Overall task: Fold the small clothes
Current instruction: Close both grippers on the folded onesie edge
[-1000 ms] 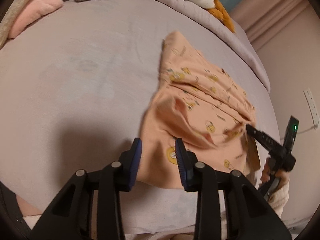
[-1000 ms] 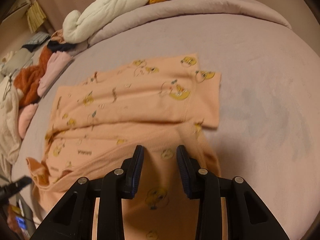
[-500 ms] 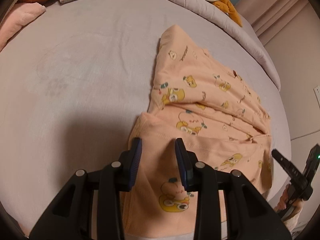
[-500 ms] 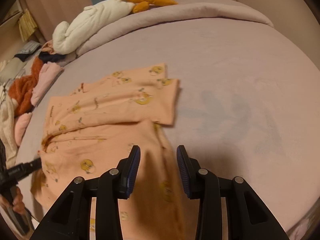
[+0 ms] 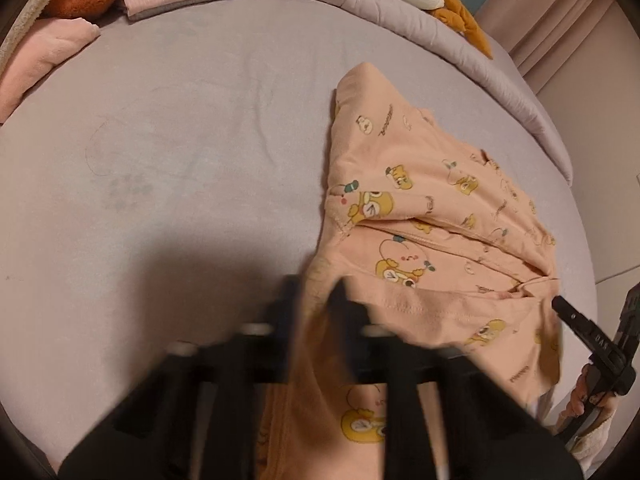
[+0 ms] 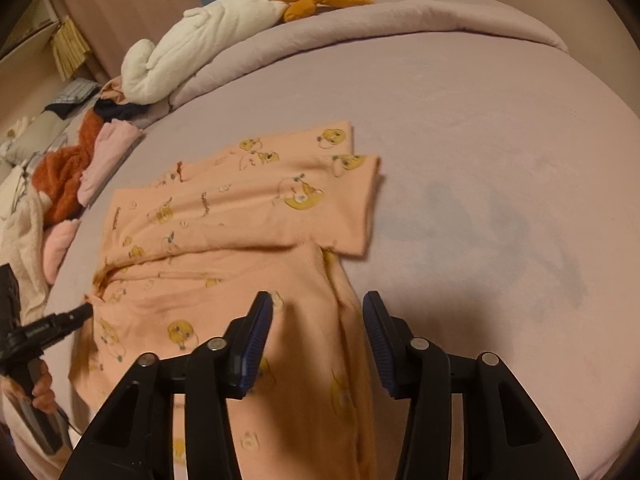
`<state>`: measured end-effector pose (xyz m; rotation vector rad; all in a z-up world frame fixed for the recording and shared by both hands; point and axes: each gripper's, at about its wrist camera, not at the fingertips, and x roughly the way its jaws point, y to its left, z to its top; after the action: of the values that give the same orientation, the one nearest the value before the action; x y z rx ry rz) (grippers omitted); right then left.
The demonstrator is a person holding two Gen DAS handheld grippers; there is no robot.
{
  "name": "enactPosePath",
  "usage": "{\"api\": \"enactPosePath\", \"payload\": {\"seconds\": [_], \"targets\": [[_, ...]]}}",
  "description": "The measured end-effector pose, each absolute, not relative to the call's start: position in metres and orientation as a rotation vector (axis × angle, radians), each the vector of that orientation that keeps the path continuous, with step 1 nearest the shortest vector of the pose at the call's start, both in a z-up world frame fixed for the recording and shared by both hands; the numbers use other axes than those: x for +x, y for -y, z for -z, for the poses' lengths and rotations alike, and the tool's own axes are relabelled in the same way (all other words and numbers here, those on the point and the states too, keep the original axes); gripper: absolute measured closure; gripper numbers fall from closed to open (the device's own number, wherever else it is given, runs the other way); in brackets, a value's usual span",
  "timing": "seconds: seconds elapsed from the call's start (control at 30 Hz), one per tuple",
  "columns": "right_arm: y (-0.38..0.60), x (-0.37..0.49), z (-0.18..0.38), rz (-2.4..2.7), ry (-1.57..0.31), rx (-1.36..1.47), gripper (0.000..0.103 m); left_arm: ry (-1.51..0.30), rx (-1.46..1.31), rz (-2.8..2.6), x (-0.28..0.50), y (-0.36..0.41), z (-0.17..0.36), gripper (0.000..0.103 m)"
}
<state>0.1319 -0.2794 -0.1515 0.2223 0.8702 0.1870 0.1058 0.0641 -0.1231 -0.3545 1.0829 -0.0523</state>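
A peach-orange child's garment (image 5: pixel 432 216) printed with small yellow cartoon animals lies spread on a bed (image 5: pixel 180 160) covered in a pale lilac sheet. The garment is partly folded: one panel lies doubled over the rest, and its near edge runs off toward the camera. In the left wrist view the left tool (image 5: pixel 316 300) is blurred with motion; its jaws have just been closing and now pinch a raised fold at the garment's near left corner, with the cloth bunched and lifted between the dark fingers. In the right wrist view the right tool (image 6: pixel 318 320) hovers just above the near part of the garment; its jaws have just been opening and stand spread, blue ribbed pads (image 6: pixel 256 336) apart, with cloth beneath the gap but not pressed by either pad. Each tool shows at the edge of the other's view, gripped by a hand (image 6: pixel 42 384) at the near hem of the garment. Beyond the garment, at the far end of the bed, a rolled lilac duvet (image 6: pixel 360 28) carries a white plush toy (image 6: pixel 200 48) with orange parts. To the far left of the garment, near the bed's edge, a heap of other clothes (image 6: pixel 68 176) sits in rust, pink and cream, well apart from it. A dark shadow falls on the sheet just beside the left tool.
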Motion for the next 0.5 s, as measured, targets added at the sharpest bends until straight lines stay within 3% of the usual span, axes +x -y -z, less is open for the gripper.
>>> {"api": "enactPosePath", "payload": {"seconds": [0.03,0.1,0.5], "targets": [[0.279,0.134,0.153,-0.178,-0.874,0.223,0.063,-1.078,-0.342,0.045,0.105,-0.063,0.123,0.094],[0.276,0.139,0.154,-0.157,-0.879,0.214,0.091,-1.048,-0.314,0.036,0.101,-0.059,0.119,0.094],[0.281,0.107,0.124,-0.206,-0.768,0.232,0.099,-0.916,-0.293,0.02,0.072,-0.059,0.087,0.098]]}}
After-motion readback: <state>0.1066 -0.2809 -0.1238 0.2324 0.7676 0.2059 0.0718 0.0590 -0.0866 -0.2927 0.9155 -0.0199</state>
